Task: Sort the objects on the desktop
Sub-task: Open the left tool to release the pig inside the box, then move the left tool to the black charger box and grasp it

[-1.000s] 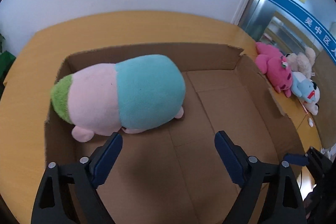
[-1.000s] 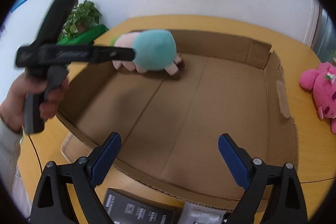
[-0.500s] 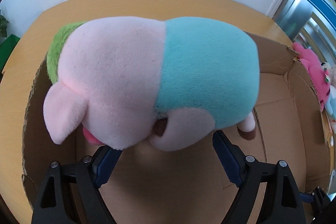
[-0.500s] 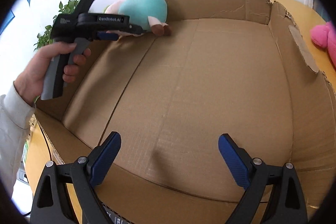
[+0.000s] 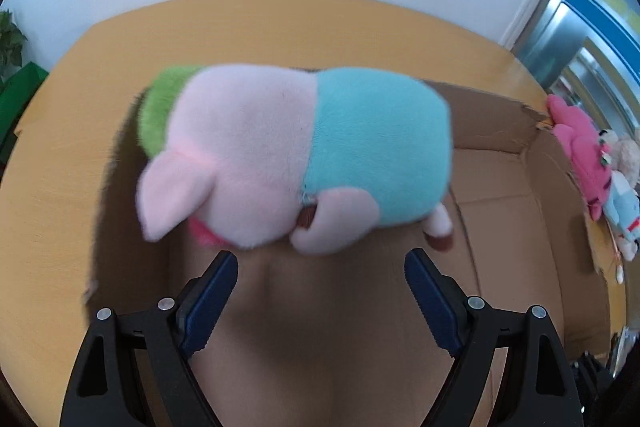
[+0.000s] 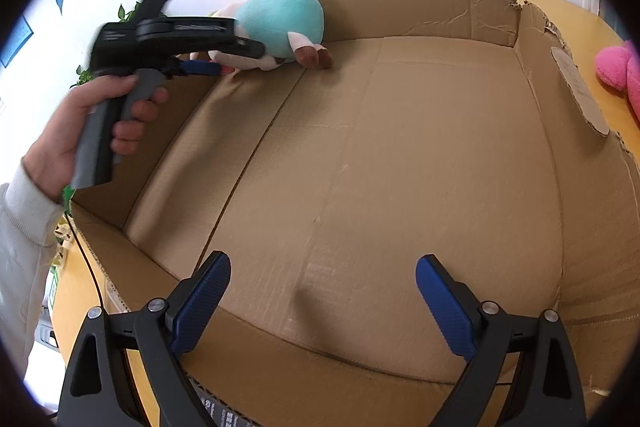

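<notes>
Plush pig [image 5: 296, 155], pink with teal body and green end, lies in far left corner of cardboard box [image 5: 496, 123], against back wall; left tongs [image 5: 320, 263] spread wide, holding nothing, tips just short of pig, pig beyond gap and not between the blue pads; right tongs [image 6: 322, 267] also wide and empty, over near box edge, well apart from pig [image 6: 280, 23]; box rests on tabletop [image 5: 52, 187]; pink plush [image 5: 580, 147] outside box at right.
</notes>
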Demonstrator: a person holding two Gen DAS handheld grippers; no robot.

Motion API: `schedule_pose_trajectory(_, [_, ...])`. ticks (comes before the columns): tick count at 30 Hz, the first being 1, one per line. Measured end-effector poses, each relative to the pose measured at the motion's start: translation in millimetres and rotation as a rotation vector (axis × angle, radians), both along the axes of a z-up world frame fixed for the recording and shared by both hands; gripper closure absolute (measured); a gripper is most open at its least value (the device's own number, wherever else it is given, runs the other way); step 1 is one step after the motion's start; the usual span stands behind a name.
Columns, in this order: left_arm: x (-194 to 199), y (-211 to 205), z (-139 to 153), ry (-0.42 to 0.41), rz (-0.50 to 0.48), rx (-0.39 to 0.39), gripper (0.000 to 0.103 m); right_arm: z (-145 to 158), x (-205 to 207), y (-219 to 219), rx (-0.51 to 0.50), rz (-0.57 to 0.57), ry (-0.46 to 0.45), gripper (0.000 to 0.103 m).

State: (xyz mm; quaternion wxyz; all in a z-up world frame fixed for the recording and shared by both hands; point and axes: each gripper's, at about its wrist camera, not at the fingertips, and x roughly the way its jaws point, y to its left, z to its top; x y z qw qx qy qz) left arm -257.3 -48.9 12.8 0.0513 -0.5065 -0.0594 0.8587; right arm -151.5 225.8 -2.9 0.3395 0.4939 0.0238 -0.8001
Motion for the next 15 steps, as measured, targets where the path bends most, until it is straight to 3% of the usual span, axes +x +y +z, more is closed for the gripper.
schedule_pose_trajectory(7, [87, -9, 52, 0.151, -0.053, -0.065, 0.016, 25, 11, -2, -0.006, 0.016, 0.092, 0.008])
schedule_pose_trajectory(15, [177, -8, 61, 0.237, -0.039, -0.033, 0.016, 44, 30, 1, -0.046, 0.036, 0.138, 0.008])
